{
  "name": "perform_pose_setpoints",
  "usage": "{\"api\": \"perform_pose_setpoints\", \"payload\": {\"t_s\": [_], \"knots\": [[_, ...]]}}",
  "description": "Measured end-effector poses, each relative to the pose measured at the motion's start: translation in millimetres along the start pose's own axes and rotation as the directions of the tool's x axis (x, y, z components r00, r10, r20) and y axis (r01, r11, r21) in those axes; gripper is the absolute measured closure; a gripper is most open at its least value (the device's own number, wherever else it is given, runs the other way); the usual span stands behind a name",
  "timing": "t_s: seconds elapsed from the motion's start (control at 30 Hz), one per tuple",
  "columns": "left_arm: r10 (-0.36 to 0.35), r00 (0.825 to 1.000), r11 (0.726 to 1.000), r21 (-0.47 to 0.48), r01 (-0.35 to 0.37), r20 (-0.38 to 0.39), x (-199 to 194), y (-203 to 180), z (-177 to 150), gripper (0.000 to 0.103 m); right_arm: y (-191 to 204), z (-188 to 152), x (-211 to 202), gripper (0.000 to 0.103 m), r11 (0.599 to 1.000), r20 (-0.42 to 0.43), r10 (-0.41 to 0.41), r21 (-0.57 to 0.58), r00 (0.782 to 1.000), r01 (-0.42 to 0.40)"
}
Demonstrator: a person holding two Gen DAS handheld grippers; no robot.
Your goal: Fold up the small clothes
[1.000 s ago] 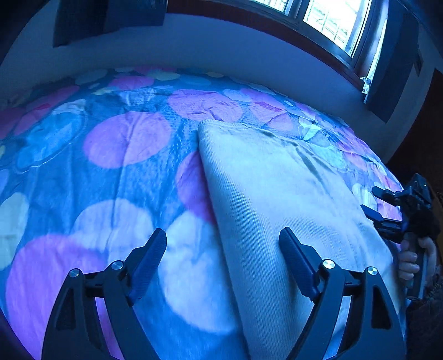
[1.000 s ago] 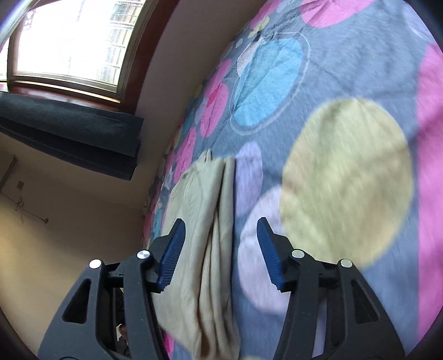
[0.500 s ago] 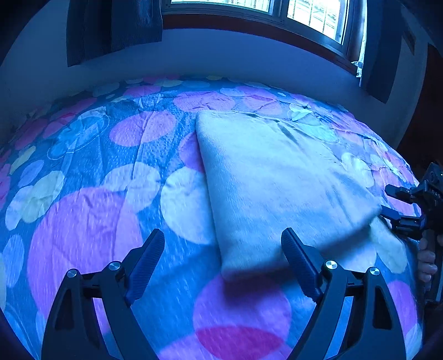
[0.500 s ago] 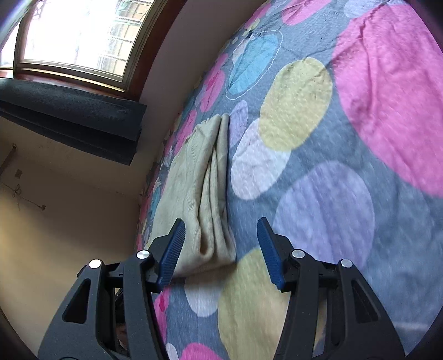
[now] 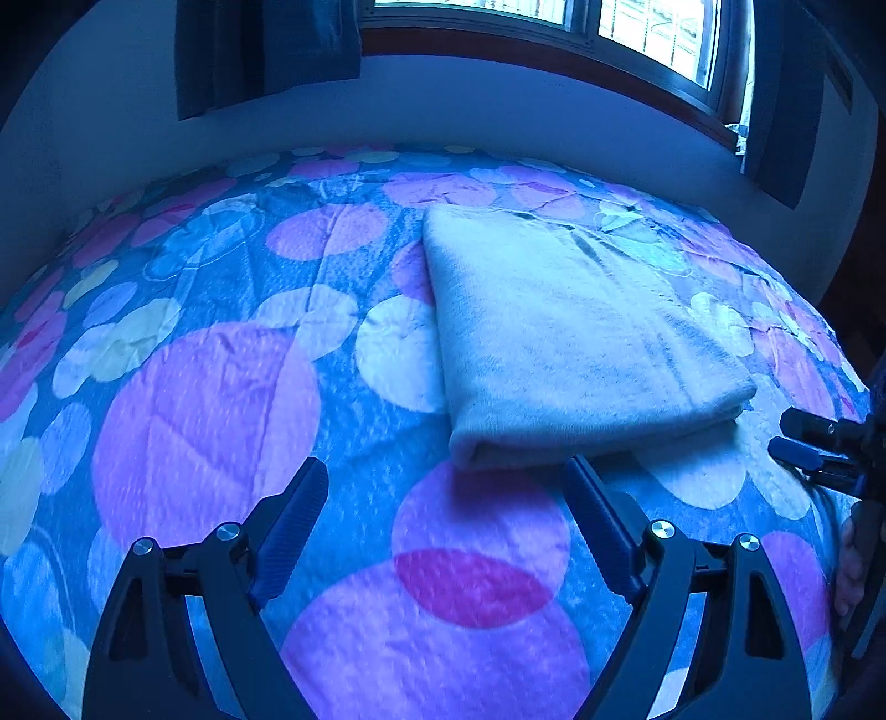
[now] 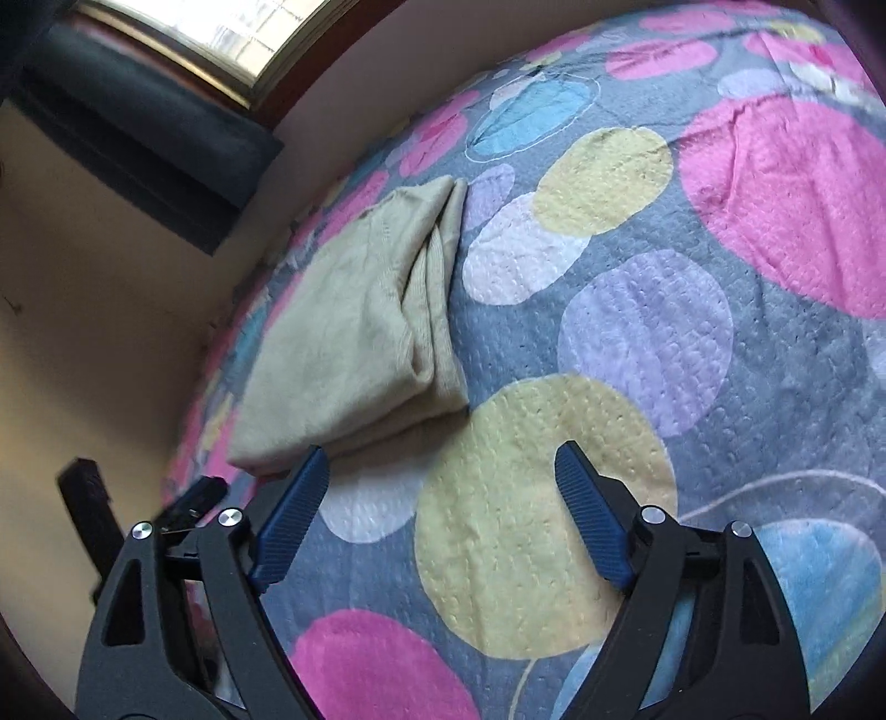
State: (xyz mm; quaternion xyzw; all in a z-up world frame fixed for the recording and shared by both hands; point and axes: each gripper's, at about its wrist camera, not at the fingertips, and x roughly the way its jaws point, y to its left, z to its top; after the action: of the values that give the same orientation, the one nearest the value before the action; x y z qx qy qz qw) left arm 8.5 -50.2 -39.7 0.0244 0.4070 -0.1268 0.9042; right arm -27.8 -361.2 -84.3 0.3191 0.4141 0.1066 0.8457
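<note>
A beige knit garment (image 5: pixel 559 338) lies folded into a thick rectangle on the bed. It also shows in the right wrist view (image 6: pixel 354 338), with its layered folded edge facing the camera. My left gripper (image 5: pixel 448 498) is open and empty, just short of the garment's near edge. My right gripper (image 6: pixel 440 487) is open and empty, beside and short of the garment's near corner. The right gripper also shows in the left wrist view (image 5: pixel 814 448) at the far right, apart from the garment.
The bed is covered by a quilt with large coloured circles (image 6: pixel 692 360). A wall and a window with dark curtains (image 5: pixel 554 33) stand behind the bed. The bed's edge runs close along the wall (image 6: pixel 111 332) beside the garment.
Both grippers have drawn back from the garment, which now lies farther ahead of them. The left gripper was over its edge a second ago. Both stayed open.
</note>
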Motion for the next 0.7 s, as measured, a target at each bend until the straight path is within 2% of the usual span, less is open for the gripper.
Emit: {"api": "perform_pose_setpoints", "payload": {"t_s": [0.13,0.33,0.5,0.7], "knots": [[0.029,1.000,1.000,-0.007,-0.029,-0.005,-3,1,-6,0.018,13,-8,-2,0.020,0.995,0.007,-0.090,-0.046,0.996,0.090],[0.053,0.999,0.999,-0.004,-0.053,0.000,-7,-2,-11,0.018,44,-23,9,0.019,0.957,0.026,-0.224,-0.183,0.974,0.225],[0.080,0.997,0.997,-0.001,-0.080,0.013,-11,-6,-12,0.018,60,-34,14,0.018,0.935,0.036,-0.254,-0.248,0.966,0.255],[0.087,0.996,0.996,-0.004,-0.087,0.030,-15,-8,-13,0.018,68,-37,16,0.016,0.916,0.052,-0.288,-0.275,0.956,0.291]]}}
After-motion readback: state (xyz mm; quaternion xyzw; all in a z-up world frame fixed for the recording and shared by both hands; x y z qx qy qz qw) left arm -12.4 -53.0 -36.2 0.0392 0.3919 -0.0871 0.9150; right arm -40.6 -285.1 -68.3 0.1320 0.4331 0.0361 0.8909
